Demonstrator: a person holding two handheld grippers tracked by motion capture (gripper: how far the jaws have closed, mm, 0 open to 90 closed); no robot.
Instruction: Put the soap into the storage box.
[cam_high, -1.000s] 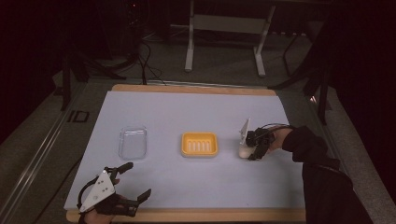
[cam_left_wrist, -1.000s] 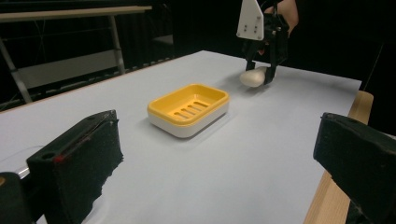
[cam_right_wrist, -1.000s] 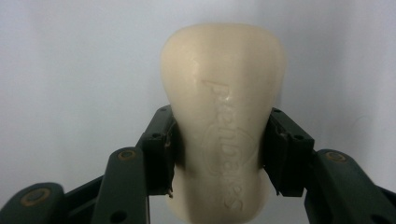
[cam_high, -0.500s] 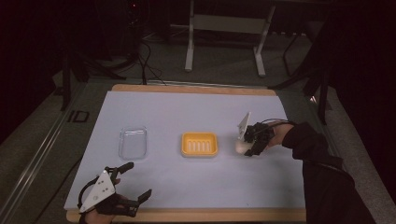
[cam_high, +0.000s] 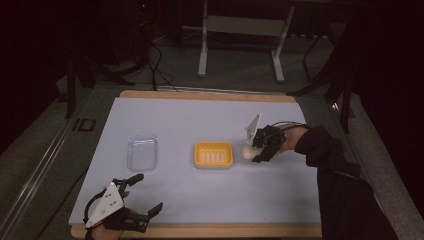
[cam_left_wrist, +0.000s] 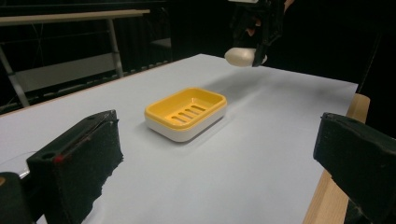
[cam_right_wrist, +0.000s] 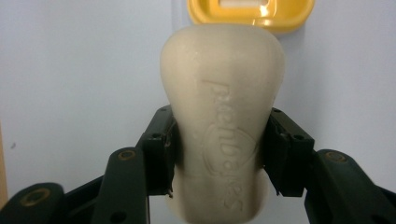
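Note:
A cream bar of soap (cam_right_wrist: 222, 121) with raised lettering sits between the black pads of my right gripper (cam_right_wrist: 219, 154), which is shut on it. In the high view the soap (cam_high: 248, 151) hangs above the table just right of the yellow soap dish (cam_high: 214, 154), held by the right gripper (cam_high: 260, 145). The left gripper view shows the soap (cam_left_wrist: 243, 56) lifted off the table beyond the dish (cam_left_wrist: 186, 113). My left gripper (cam_high: 147, 197) rests open at the table's near left edge, nothing between its jaws.
A clear plastic tray (cam_high: 142, 152) lies left of the dish on the pale blue mat (cam_high: 200, 120). The table's wooden edge (cam_high: 200, 230) runs along the front. Metal stand legs (cam_high: 240, 45) and cables are on the floor behind.
My right gripper has risen with the soap and moved left toward the yellow dish. The left gripper has stayed put.

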